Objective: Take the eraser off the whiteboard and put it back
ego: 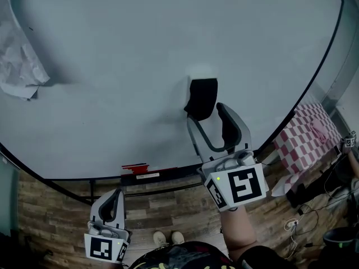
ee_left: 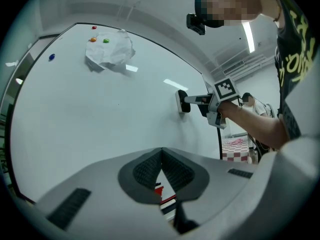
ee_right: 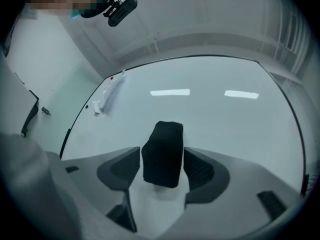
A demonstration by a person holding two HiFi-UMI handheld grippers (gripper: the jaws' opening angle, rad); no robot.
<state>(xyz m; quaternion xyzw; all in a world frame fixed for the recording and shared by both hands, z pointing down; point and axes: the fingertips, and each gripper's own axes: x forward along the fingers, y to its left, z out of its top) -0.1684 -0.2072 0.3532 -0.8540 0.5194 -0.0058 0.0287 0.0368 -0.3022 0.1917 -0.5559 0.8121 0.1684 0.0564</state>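
The black eraser [ego: 203, 97] sits flat against the whiteboard [ego: 112, 66], a little right of its middle. My right gripper [ego: 206, 112] reaches up to it from below. Its jaws are open and stand on either side of the eraser [ee_right: 162, 154], with a narrow gap at the pads [ee_right: 122, 168]. From the left gripper view the right gripper [ee_left: 186, 101] shows level against the board with the eraser [ee_left: 182, 102] at its tips. My left gripper [ego: 112, 198] hangs low at the left in front of the board's bottom edge; it [ee_left: 161, 156] is shut with nothing in it.
A crumpled paper sheet [ego: 19, 60] is stuck to the board's upper left under small coloured magnets [ee_left: 93, 40]. A red marker [ego: 134, 168] lies on the ledge below the board. A red-checked cloth [ego: 308, 139] covers something at the right. My shoes [ego: 168, 238] stand on the wooden floor.
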